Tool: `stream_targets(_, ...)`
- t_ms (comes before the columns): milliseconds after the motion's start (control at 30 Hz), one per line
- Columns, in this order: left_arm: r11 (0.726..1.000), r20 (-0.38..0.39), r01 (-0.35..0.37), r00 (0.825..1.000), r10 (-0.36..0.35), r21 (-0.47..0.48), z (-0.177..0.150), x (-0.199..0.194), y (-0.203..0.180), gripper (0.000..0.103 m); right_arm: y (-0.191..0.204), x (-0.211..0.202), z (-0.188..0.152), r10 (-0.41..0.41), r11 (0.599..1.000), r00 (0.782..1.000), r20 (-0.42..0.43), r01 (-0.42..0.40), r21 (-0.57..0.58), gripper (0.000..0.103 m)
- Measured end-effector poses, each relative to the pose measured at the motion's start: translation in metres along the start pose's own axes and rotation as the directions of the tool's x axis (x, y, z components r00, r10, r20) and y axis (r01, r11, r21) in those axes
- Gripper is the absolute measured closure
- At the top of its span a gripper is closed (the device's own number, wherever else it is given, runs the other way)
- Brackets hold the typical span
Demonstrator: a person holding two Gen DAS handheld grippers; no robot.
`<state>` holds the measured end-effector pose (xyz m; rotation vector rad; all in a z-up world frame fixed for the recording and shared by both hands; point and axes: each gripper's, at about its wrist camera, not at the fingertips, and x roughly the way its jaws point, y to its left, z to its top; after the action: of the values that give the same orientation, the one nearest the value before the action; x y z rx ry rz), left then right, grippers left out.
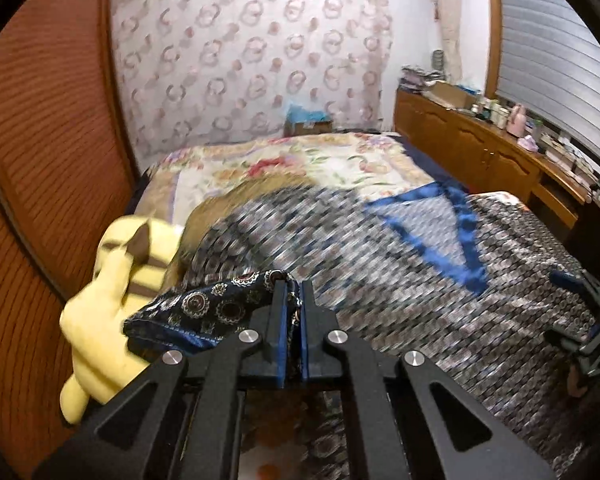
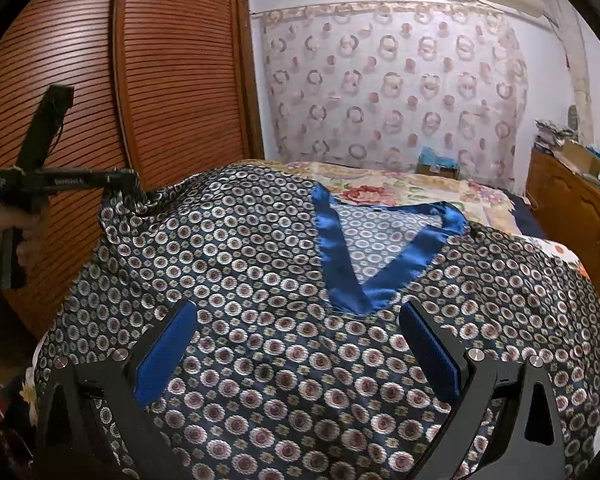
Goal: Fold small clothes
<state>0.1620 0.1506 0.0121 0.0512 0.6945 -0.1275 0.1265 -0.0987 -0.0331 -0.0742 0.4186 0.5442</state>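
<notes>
Meanwhile the left claw (image 1: pixel 294 294) is pinching the patterned satin top (image 2: pixel 300 340) at the bed's (image 2: pixel 420 188) left edge; the right claw (image 2: pixel 298 356) is hovering spread above it; its side lettering is unreadable.

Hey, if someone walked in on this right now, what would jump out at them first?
The patterned shirt with its bright blue V-neck trim spread across the bed. Its edge is pinched in the shut left claw, lifting at the shirt's left, while the right claw hovers open above its middle. A yellow plush toy lies left.
</notes>
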Motion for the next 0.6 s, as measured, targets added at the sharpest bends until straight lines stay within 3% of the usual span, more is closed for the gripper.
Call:
stream_targets(167,0.997,0.013,0.05,0.999,-0.051,0.055,0.013,-0.001,-0.049,0.097,-0.019,-0.01,-0.003,-0.019,0.999,1.0,0.015,0.018,0.035,0.002)
stream_targets(300,0.998,0.0,0.05,0.999,-0.05,0.048,0.002,-0.001,-0.066,0.084,-0.025,-0.014,-0.005,-0.026,0.999,1.0,0.011,0.025,0.042,0.002)
stream_targets(500,0.999,0.048,0.034,0.998,-0.034,0.007,-0.027,-0.024,-0.064,0.053,-0.028,-0.009,0.001,-0.02,0.999,1.0,-0.008,0.021,0.042,0.002)
stream_targets(600,0.999,0.065,0.026,0.998,-0.024,-0.026,-0.046,-0.038,-0.057,0.03,-0.023,-0.006,0.009,-0.002,1.0,1.0,-0.016,0.003,0.02,0.002)
